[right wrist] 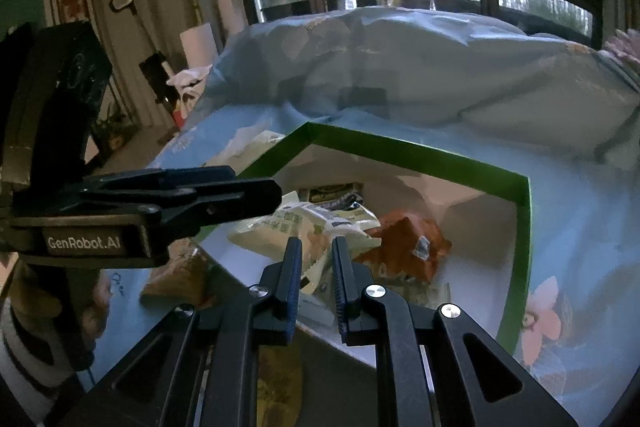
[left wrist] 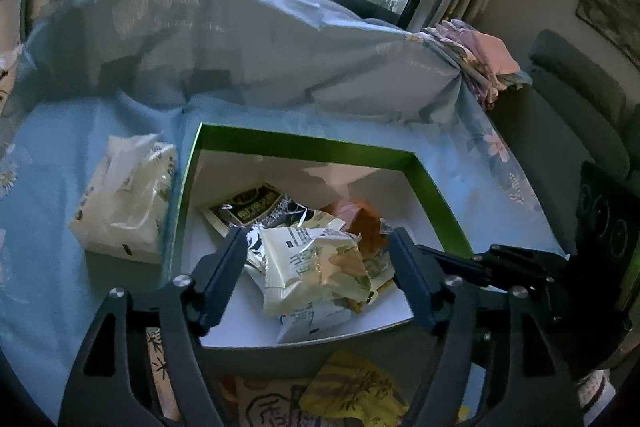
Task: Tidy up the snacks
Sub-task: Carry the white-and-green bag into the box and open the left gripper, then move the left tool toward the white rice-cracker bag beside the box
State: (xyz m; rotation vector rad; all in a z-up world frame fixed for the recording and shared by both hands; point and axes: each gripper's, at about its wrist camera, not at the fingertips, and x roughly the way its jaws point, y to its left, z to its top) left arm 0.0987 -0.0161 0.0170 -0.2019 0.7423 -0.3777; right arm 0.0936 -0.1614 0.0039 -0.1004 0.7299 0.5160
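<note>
Hovering over a green-rimmed box [left wrist: 304,147] w/ white inside, the left tool [left wrist: 316,247] has its jaws spread wide, nothing pressed between them; a cream snack packet [left wrist: 316,267] lies below in the gap, on top of the pile in the box. Other snacks in there: a dark packet [left wrist: 248,205] toward the far-left corner, an orange packet [left wrist: 360,219] to the right, another pale packet [left wrist: 312,321] against the near wall. Box sits on a surface covered w/ a light-blue floral cloth [left wrist: 52,163]. A tissue pack [left wrist: 124,199] stands just beside the box's left wall. Near edge, outside the box: a yellow packet [left wrist: 352,387] and a white printed packet [left wrist: 268,407], partly hidden by the tool's frame.

Right tool [right wrist: 316,247] has jaws narrow, nearly together, nothing gripped; it's above the box's near wall, pointing at the cream packet and the orange one beside it. In the right wrist view the left tool shows side-on at the left, reaching over the box's left wall. A brownish packet [right wrist: 180,275] lies outside the box, under it.
</note>
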